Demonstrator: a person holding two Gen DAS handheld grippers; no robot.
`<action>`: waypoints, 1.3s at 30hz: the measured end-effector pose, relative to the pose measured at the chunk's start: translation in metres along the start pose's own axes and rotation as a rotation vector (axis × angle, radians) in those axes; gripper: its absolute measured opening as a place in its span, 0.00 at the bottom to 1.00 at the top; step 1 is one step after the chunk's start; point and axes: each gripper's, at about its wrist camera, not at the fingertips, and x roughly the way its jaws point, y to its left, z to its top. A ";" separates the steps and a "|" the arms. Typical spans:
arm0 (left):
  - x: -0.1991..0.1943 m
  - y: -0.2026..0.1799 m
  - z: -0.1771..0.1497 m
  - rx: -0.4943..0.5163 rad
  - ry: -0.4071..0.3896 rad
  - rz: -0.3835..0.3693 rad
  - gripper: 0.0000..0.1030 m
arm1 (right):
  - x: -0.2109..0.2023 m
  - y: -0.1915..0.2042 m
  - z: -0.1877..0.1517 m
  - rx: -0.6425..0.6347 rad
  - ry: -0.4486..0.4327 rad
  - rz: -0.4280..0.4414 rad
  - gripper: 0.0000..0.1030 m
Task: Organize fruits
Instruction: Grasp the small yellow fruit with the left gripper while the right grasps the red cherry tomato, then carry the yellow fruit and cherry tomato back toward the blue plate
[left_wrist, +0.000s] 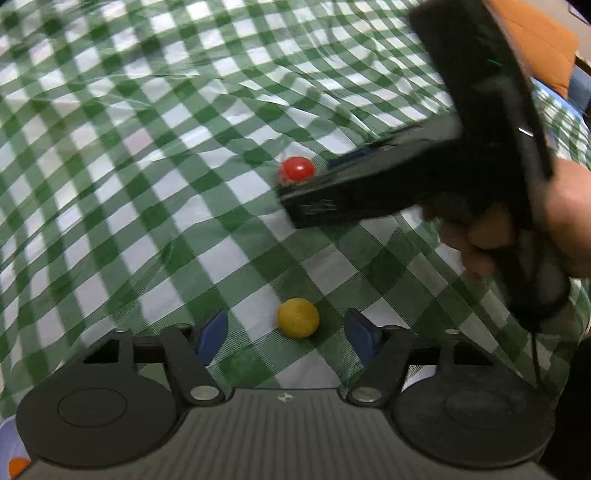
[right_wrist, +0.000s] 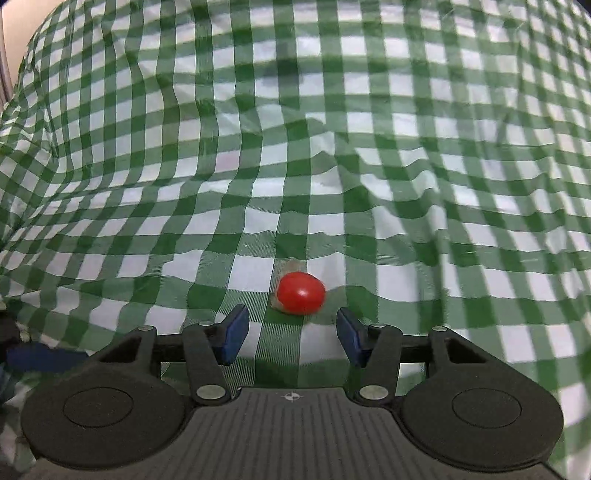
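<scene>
Red fruit (right_wrist: 301, 298) between right gripper's (right_wrist: 291, 328) parted fingertips, untouched

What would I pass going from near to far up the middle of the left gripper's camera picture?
Near to far: the left gripper with its blue fingertips, the yellow fruit lying between them untouched, then bare checked tablecloth, then the red fruit with the right gripper's tip beside it.

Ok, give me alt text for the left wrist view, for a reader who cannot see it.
A small round yellow fruit lies on a green-and-white checked tablecloth between the open blue pads of the left hand-held gripper, untouched. Beyond it, the black right hand-held gripper, held in a hand, reaches toward a small round red fruit.
</scene>
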 end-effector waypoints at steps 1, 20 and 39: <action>0.003 -0.001 0.000 0.010 0.005 -0.005 0.61 | 0.005 0.000 0.000 0.005 0.003 -0.001 0.53; -0.071 0.028 0.001 -0.197 0.075 0.120 0.27 | -0.089 0.019 0.015 0.011 -0.124 -0.075 0.32; -0.281 0.061 -0.152 -0.470 0.077 0.352 0.27 | -0.287 0.169 -0.091 -0.043 -0.051 0.121 0.33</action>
